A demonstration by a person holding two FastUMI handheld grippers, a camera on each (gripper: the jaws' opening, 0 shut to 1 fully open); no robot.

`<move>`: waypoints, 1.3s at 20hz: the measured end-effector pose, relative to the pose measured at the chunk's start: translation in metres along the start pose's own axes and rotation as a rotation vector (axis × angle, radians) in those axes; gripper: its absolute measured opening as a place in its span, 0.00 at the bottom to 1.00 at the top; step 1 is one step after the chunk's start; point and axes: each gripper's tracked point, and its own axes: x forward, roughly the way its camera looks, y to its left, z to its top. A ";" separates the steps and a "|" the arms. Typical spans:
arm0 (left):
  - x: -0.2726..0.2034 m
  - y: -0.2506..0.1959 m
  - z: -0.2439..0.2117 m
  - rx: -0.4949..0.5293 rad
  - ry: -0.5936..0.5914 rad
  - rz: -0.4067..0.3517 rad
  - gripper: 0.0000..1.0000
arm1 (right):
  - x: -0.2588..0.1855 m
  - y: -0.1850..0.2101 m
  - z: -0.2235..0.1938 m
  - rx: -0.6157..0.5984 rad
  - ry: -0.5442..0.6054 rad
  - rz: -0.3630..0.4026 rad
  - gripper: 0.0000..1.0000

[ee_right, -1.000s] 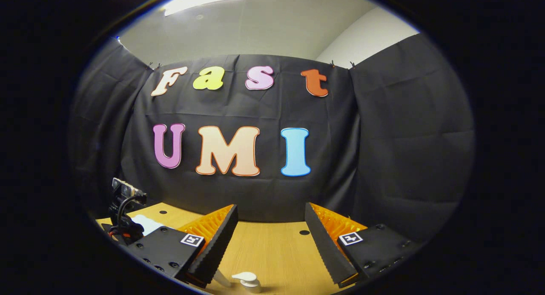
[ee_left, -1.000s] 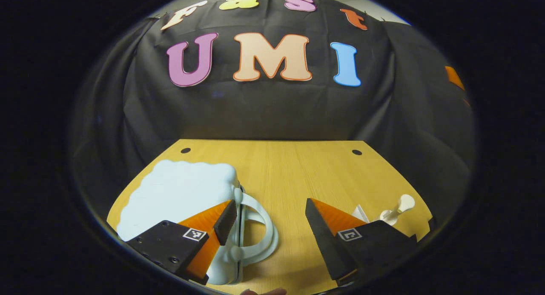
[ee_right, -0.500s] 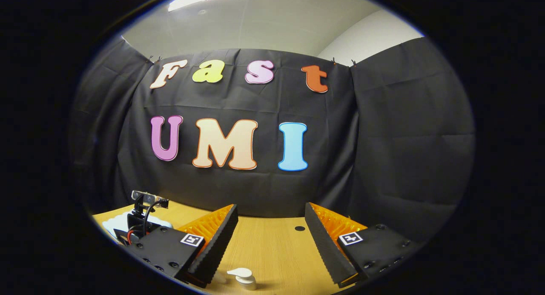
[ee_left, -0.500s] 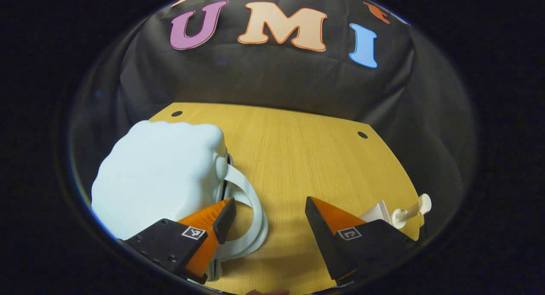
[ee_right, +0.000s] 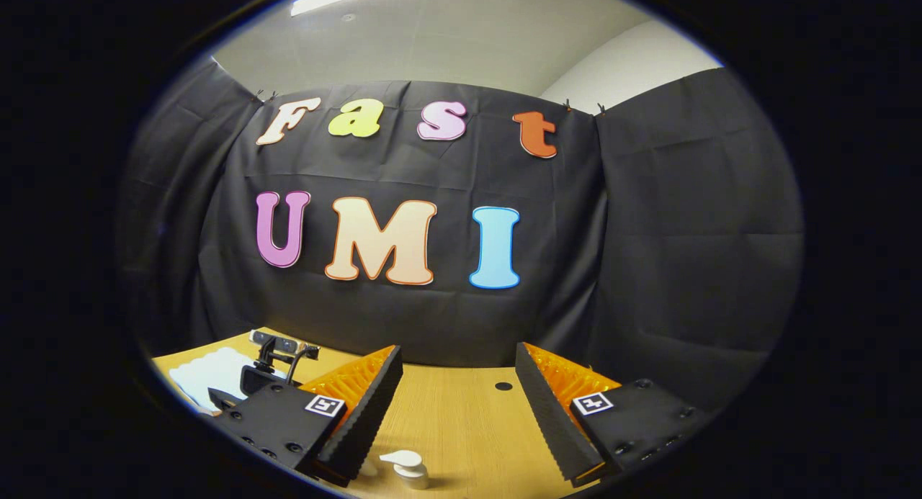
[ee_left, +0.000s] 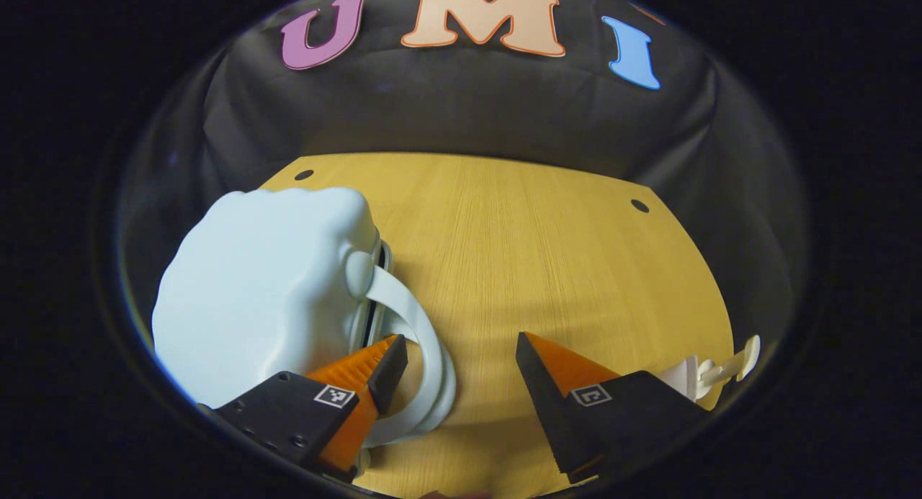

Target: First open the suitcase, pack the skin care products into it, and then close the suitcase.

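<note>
A pale blue suitcase (ee_left: 263, 283) lies shut on the wooden table (ee_left: 533, 254), its looped handle (ee_left: 421, 355) pointing toward me. My left gripper (ee_left: 461, 358) hangs open just above the table, its left finger right beside the handle. A white pump bottle (ee_left: 709, 373) lies at the table's right edge, behind the right finger. In the right gripper view, my right gripper (ee_right: 457, 384) stands open over the table, with the pump bottle (ee_right: 407, 469) upright low between its fingers. The left gripper with its camera (ee_right: 270, 362) shows at the far left over the suitcase (ee_right: 212, 373).
Two small dark holes (ee_left: 639, 205) mark the table's far corners. Black cloth walls close the table in at the back and on both sides.
The left gripper has tilted down and moved forward toward the suitcase handle, so the suitcase looks larger. In the right gripper view the left gripper has shifted right over the suitcase. The right gripper barely moved.
</note>
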 end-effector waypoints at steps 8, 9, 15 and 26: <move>0.001 0.024 -0.005 -0.029 0.031 0.018 0.22 | 0.003 0.001 -0.002 -0.002 -0.003 0.005 0.99; 0.002 0.022 -0.007 -0.030 0.039 0.004 0.10 | 0.003 0.004 -0.001 -0.003 -0.007 0.012 0.99; -0.013 0.017 0.012 0.087 -0.002 0.014 0.00 | 0.002 0.012 0.007 -0.019 -0.048 0.037 0.99; -0.089 0.037 0.072 0.107 -0.100 -0.065 0.00 | 0.006 0.038 0.008 0.026 -0.060 0.096 0.99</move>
